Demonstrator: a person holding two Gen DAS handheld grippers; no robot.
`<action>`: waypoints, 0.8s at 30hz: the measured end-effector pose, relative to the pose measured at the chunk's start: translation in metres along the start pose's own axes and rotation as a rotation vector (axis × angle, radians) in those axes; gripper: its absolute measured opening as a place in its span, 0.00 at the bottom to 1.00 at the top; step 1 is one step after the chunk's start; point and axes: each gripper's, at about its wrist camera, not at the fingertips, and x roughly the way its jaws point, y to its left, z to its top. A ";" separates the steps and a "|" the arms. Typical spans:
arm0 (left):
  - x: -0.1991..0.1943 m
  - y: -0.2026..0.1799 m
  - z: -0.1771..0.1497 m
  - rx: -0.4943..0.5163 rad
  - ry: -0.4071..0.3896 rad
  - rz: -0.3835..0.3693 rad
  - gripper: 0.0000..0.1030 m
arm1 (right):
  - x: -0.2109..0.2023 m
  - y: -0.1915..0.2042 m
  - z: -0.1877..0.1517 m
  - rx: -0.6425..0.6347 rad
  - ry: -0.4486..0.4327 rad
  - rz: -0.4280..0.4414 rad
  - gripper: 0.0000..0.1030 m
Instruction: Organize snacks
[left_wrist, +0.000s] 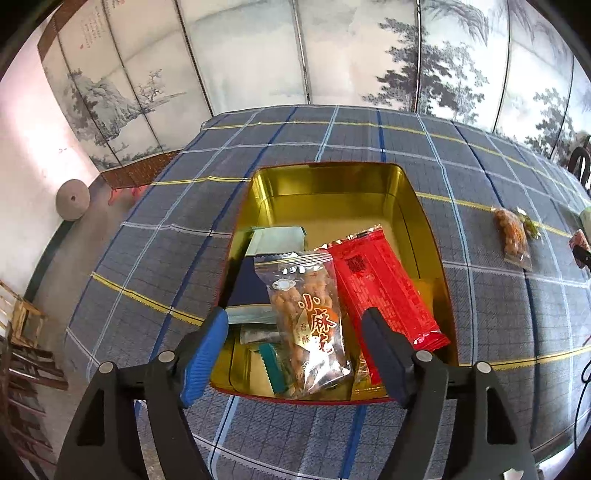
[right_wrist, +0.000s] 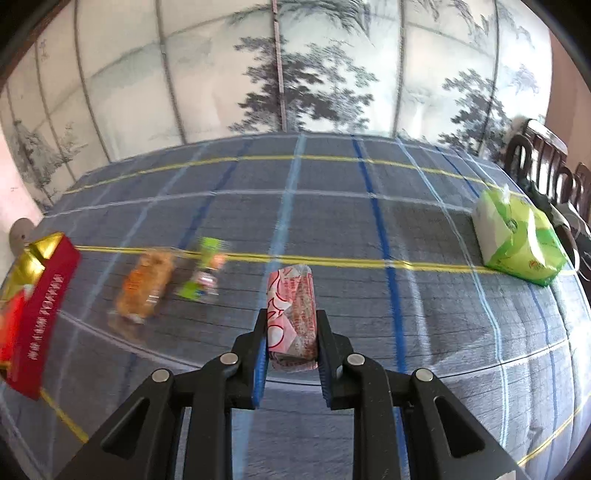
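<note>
A gold-lined tin (left_wrist: 325, 168) with a red outside sits on the plaid tablecloth and holds several snack packets. Among them are a clear bag of fried twists (left_wrist: 310, 317), a long red packet (left_wrist: 384, 284) and a pale green packet (left_wrist: 277, 240). My left gripper (left_wrist: 293, 317) hangs open over the tin's near end. The twist bag lies between its fingers, clear of both pads. My right gripper (right_wrist: 291, 321) is shut on a pink-and-white wrapped snack (right_wrist: 293, 295), held off the cloth. The tin (right_wrist: 40, 310) shows at the far left of the right wrist view.
Loose on the cloth lie an orange snack bag (right_wrist: 144, 284) and a small green packet (right_wrist: 205, 269), between the tin and my right gripper. A green tissue pack (right_wrist: 517, 236) stands at the far right, near dark wooden chairs (right_wrist: 546, 158). A painted folding screen backs the table.
</note>
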 end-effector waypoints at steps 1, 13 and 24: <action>-0.001 0.002 0.000 -0.010 -0.002 -0.003 0.73 | -0.002 0.005 0.000 -0.006 -0.002 0.007 0.22; -0.017 0.052 -0.007 -0.146 -0.017 0.013 0.78 | -0.028 0.124 0.002 -0.144 -0.006 0.212 0.22; -0.017 0.090 -0.024 -0.215 0.004 0.048 0.78 | -0.041 0.236 -0.008 -0.307 0.014 0.367 0.22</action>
